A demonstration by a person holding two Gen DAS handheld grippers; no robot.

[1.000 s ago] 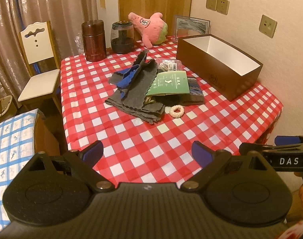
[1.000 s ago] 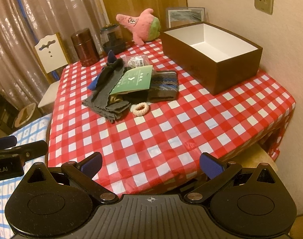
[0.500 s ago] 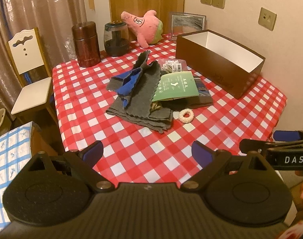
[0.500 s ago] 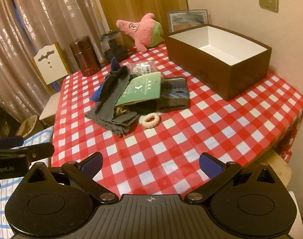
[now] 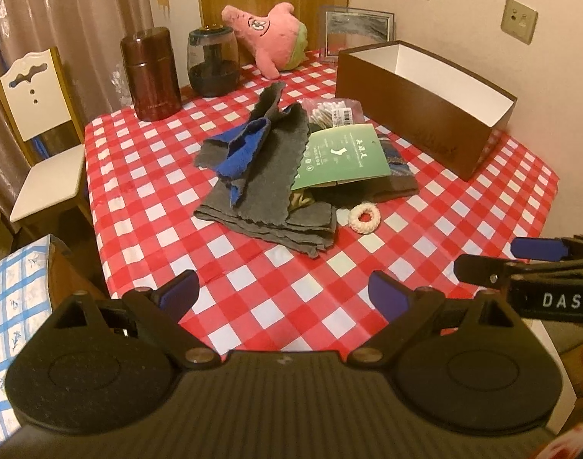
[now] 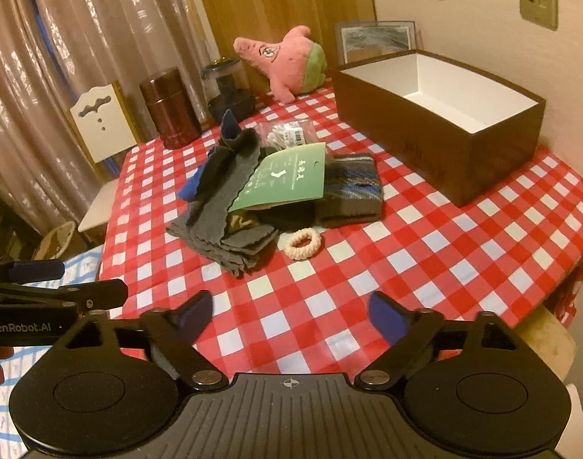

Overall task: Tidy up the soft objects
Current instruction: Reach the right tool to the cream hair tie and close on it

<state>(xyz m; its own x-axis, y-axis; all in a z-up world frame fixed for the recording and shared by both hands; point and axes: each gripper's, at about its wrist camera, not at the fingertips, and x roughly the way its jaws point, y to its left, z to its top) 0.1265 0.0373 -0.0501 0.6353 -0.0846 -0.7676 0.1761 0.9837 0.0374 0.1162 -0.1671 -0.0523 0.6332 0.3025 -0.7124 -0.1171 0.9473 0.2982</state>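
Note:
A heap of grey cloths (image 5: 268,176) with a blue cloth (image 5: 245,149) lies mid-table, partly under a green sock card (image 5: 337,157) and beside striped socks (image 6: 352,187). A cream scrunchie (image 5: 364,218) sits in front of the heap. A pink plush star (image 5: 272,38) leans at the back. An empty brown box (image 5: 417,103) stands to the right. My left gripper (image 5: 281,292) hovers open over the near tablecloth, short of the heap. My right gripper (image 6: 291,308) is beside it, its jaws closing with nothing between them.
A brown canister (image 5: 151,76), a glass jar (image 5: 213,63) and a picture frame (image 5: 356,30) line the back edge. A white chair (image 5: 38,122) stands left of the table. A blue-checked surface (image 5: 12,306) lies lower left. The wall is close behind the box.
Both grippers have moved forward and a little down toward the heap, which now looks larger. The right gripper's fingers stand closer together than before.

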